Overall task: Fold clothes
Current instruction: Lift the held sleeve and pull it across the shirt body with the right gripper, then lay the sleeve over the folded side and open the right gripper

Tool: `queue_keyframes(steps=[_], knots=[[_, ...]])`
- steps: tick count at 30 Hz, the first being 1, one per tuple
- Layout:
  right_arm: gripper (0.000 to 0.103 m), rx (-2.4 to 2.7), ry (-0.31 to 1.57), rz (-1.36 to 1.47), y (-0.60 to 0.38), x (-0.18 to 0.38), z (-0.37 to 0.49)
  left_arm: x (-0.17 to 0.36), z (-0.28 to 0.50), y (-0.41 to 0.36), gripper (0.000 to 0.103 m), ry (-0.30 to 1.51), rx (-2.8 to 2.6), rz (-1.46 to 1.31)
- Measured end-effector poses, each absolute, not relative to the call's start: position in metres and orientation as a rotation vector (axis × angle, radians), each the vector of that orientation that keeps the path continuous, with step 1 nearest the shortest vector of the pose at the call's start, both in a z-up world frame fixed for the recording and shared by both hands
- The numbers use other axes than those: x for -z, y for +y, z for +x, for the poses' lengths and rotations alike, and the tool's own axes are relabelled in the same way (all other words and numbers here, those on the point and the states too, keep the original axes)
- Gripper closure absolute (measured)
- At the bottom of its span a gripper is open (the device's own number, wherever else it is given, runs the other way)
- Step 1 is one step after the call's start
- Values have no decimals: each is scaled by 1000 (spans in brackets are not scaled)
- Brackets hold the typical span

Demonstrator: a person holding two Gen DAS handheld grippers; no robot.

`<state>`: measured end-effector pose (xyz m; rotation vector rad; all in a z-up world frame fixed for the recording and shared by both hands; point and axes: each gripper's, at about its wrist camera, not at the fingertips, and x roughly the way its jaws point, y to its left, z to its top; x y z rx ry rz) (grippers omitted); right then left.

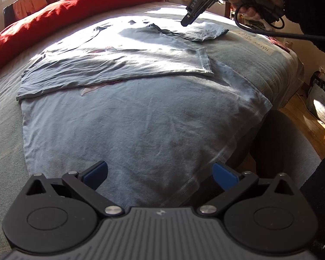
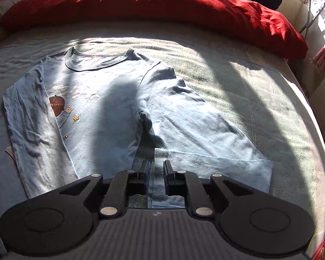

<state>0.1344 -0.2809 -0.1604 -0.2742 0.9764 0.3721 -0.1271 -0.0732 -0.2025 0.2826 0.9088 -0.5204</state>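
A light blue long-sleeved shirt (image 1: 140, 117) with a cartoon print lies flat on the bed, neck (image 2: 93, 60) toward the red duvet. One sleeve (image 1: 119, 69) is folded across the body. The other sleeve (image 2: 195, 125) stretches out to the side. My right gripper (image 2: 157, 173) is shut on that sleeve's cuff (image 2: 157, 186), with the cloth pinched between the fingers; in the left wrist view my right gripper (image 1: 186, 20) is at the sleeve end, held by a hand in a black sleeve. My left gripper (image 1: 160, 173) hovers open just over the shirt's hem, holding nothing.
A bulky red duvet (image 2: 162, 4) runs along the bed's far side. The grey-green bedcover (image 2: 260, 99) surrounds the shirt. The bed's edge drops to a wooden floor (image 1: 301, 117) with a bag (image 1: 320, 101) on it. A drying rack (image 2: 309, 13) stands by the window.
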Motion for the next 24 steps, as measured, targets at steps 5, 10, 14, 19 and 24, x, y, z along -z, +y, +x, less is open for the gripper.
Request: queue_keyframes(steps=[5,10,14,19,24], knots=[[80,-421,1004,-331,-289,182,115,204,-129,-81,1,922,527,298],[69,-449,969,-406,-286,191,102,207,-128,-89,1,935,527,304],[69,-403,899,-566,-279,200,92,209,-126,-95,1,939,537,308],[69,-353,820,-694,-278,205,88,211,-123,-101,1,943,552,313],[72,-346,779,-761,-267,217,87,213,-117,-105,1,947,564,305]])
